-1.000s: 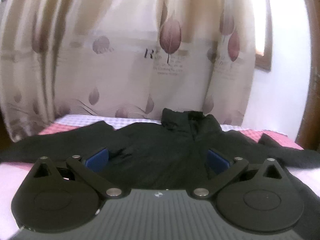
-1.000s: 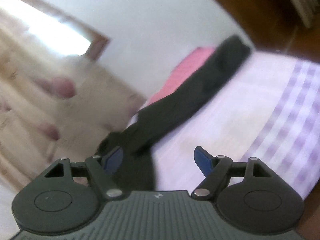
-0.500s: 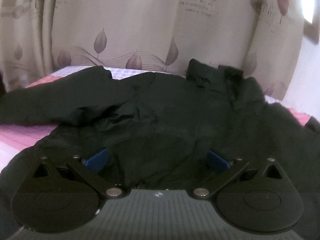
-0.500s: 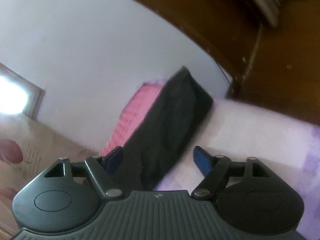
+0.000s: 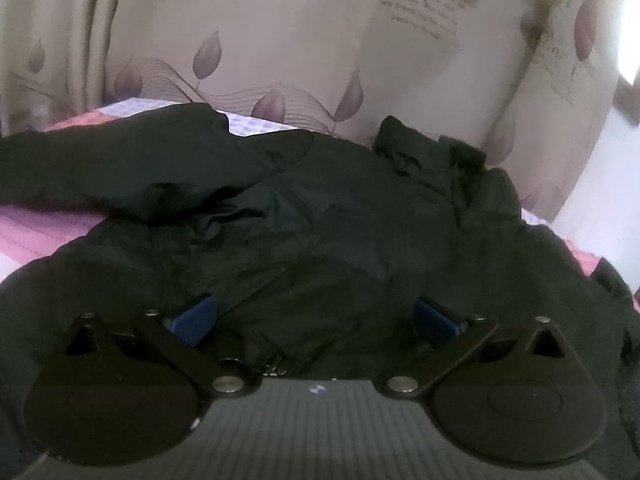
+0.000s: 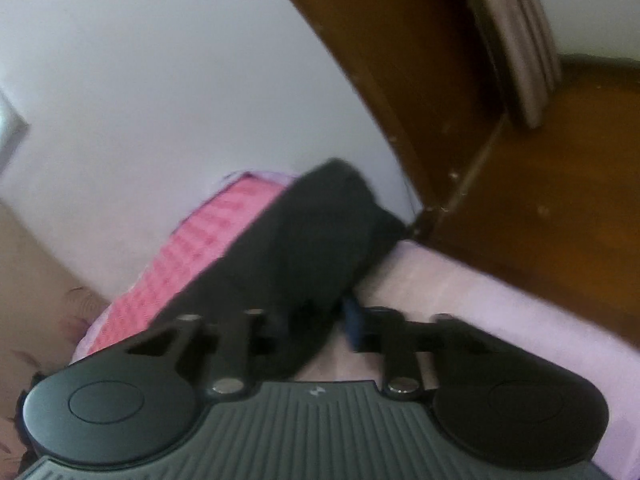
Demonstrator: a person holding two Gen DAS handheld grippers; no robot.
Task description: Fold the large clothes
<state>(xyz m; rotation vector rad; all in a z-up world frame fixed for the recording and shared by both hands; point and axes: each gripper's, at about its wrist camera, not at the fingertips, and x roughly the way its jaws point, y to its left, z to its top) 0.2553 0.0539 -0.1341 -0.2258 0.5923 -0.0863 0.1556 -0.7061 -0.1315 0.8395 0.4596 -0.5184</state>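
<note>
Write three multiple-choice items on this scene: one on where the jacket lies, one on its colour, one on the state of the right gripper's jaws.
1. Where does the jacket lie?
A. spread on the bed
B. on a hanger
C. on the floor

2. What colour is the jacket?
A. red
B. black
C. white

3. How do the right gripper jaws stand?
A. wide apart over bare sheet
B. out of view
C. closed in on the jacket sleeve

Key: 1 A, the pink bed sheet shows round its edges. 2 B, it reads black in both views. 3 C, the jaws stand close together with sleeve cloth between them.
</note>
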